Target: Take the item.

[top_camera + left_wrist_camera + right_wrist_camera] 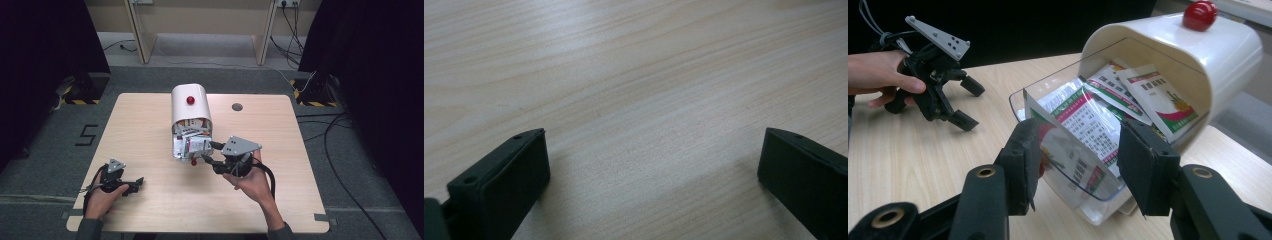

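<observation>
A white round-topped box [190, 107] [1168, 45] with a red knob [190, 100] [1199, 14] on top lies at the table's middle. Its clear front flap [192, 146] [1073, 135] hangs open toward me. Printed packets [192, 127] [1148, 95] fill the inside. A small red knob [193, 162] shows at the flap's near edge. My right gripper [207, 154] [1080, 160] stands half open at that edge, with the flap between its jaws and a gap beside the right-hand pad. My left gripper [137, 184] [651, 150] [967, 102] rests low over bare wood at the front left, open, with nothing between its jaws.
A grey cable hole [237, 106] sits in the wooden table [310, 165] behind and right of the box. Cables [340, 150] run across the grey floor on the right. Dark curtains flank both sides.
</observation>
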Demonstrator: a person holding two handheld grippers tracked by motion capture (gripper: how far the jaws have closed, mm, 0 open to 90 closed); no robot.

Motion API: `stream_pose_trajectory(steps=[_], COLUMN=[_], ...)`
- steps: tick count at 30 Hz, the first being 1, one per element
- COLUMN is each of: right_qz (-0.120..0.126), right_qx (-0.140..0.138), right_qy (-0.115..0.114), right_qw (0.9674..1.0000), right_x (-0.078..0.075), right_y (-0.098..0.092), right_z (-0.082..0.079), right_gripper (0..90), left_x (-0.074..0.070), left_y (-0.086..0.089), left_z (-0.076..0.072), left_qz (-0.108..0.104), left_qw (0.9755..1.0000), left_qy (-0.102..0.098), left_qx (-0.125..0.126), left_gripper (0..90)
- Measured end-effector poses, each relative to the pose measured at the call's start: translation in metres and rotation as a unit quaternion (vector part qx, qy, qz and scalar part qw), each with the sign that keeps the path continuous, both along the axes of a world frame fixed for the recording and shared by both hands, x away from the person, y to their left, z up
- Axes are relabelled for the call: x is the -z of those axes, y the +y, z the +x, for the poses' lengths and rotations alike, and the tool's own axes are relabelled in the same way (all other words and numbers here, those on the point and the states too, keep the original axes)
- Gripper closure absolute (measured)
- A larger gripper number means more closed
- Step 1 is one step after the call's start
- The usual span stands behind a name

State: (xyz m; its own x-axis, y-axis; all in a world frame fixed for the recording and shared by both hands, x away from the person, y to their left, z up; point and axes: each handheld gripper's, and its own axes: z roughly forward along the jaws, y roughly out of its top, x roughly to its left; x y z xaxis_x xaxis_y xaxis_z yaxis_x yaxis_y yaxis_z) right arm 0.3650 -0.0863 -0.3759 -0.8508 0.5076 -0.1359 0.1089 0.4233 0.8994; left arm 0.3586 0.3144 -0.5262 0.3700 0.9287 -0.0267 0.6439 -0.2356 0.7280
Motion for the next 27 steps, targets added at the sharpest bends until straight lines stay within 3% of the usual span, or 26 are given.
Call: stream_pose_trajectory(steps=[18,27], right_qz=[-0.051,-0.052], right_qx=[-0.027,-0.036], right_qy=[0.012,0.027], right_qw=[0.9983,0.9976], right_x=[0.011,0.015], right_y=[0.022,0.021], right_z=[0.019,0.028], right_gripper=[61.1,69.2], left_x=[0.000,0.000], left_y=[0.000,0.000], left_z=[0.000,0.000], left_qz=[0.000,0.000], left_qw=[1.0000,1.0000], left_qy=[0.000,0.000], left_qx=[0.000,0.000], left_gripper=[0.0,0.0])
